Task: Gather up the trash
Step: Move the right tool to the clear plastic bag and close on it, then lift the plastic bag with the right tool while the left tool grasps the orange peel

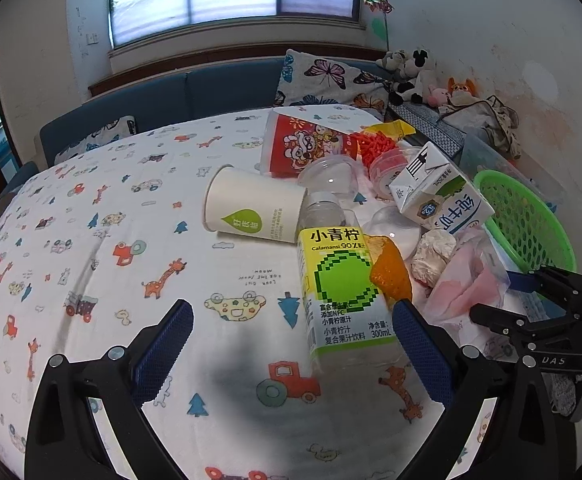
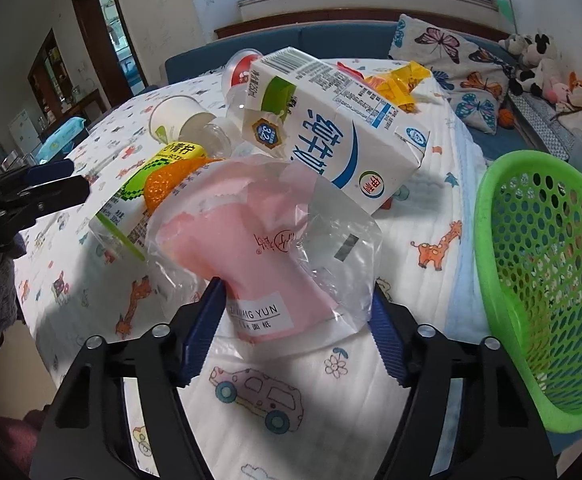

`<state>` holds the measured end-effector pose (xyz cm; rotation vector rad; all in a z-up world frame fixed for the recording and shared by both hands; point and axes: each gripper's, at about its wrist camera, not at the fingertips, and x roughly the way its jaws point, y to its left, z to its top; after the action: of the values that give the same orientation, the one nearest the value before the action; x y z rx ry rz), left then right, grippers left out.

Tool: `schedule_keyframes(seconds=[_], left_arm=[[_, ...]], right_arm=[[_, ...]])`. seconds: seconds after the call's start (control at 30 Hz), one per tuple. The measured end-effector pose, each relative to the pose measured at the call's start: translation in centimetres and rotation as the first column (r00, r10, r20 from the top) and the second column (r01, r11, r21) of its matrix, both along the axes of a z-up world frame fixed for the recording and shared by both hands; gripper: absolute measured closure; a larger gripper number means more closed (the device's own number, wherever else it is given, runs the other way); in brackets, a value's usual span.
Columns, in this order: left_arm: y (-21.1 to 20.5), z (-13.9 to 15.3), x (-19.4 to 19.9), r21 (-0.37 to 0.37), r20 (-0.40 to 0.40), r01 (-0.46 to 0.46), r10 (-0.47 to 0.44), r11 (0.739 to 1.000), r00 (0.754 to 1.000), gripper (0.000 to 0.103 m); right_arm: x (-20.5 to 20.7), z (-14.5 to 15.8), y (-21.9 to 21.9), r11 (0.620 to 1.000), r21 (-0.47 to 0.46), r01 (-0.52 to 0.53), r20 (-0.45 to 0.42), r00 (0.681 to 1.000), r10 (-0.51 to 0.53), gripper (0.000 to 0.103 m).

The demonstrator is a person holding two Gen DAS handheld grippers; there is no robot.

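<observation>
A pile of trash lies on the patterned tablecloth (image 1: 91, 240). A yellow-green juice bottle (image 1: 341, 292) lies on its side, its base just inside my open left gripper (image 1: 295, 336), near the right finger. A pink tissue wrapper in clear plastic (image 2: 259, 252) lies between the open fingers of my right gripper (image 2: 297, 336), not squeezed. A white milk carton (image 2: 331, 120) leans on the pile behind it. A white paper cup (image 1: 251, 210), orange peel (image 1: 391, 272) and crumpled tissue (image 1: 435, 254) lie around. A green mesh basket (image 2: 539, 280) stands to the right.
A red printed cup (image 1: 307, 146), clear plastic lids (image 1: 329, 176) and a yellow snack wrapper (image 2: 395, 82) lie at the back of the pile. A blue sofa, butterfly pillow (image 1: 331, 80) and plush toys (image 1: 411, 72) stand behind the table. The right gripper shows in the left wrist view (image 1: 531, 304).
</observation>
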<state>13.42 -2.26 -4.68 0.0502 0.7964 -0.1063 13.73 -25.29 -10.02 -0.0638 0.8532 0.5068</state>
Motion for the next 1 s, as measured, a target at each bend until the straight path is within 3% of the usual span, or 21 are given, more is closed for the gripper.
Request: schedule_keyframes(seconds=[0.3, 0.73, 1.0], left_arm=[[-1.1, -0.3, 0.7, -0.002, -0.004, 0.046, -0.046, 0.999, 0.999, 0.007], [-3.0, -2.0, 2.6, 0.013, -0.06, 0.1, -0.099, 0.995, 0.993, 0.009], [-3.8, -1.7, 2.6, 0.028, -0.043, 0.128, -0.127, 0.991, 0.991, 0.027]], right_arm=[[-1.8, 1.5, -1.6, 0.998, 0.037, 0.046, 0.034, 0.998, -0.047, 0.049], [-4.1, 3.5, -5.0, 0.991, 0.073, 0.113, 0.07, 0.991, -0.118, 0.053], [-4.9, 4.0, -6.4, 0.985, 0.091, 0.149, 0.081, 0.984, -0.157, 0.053]])
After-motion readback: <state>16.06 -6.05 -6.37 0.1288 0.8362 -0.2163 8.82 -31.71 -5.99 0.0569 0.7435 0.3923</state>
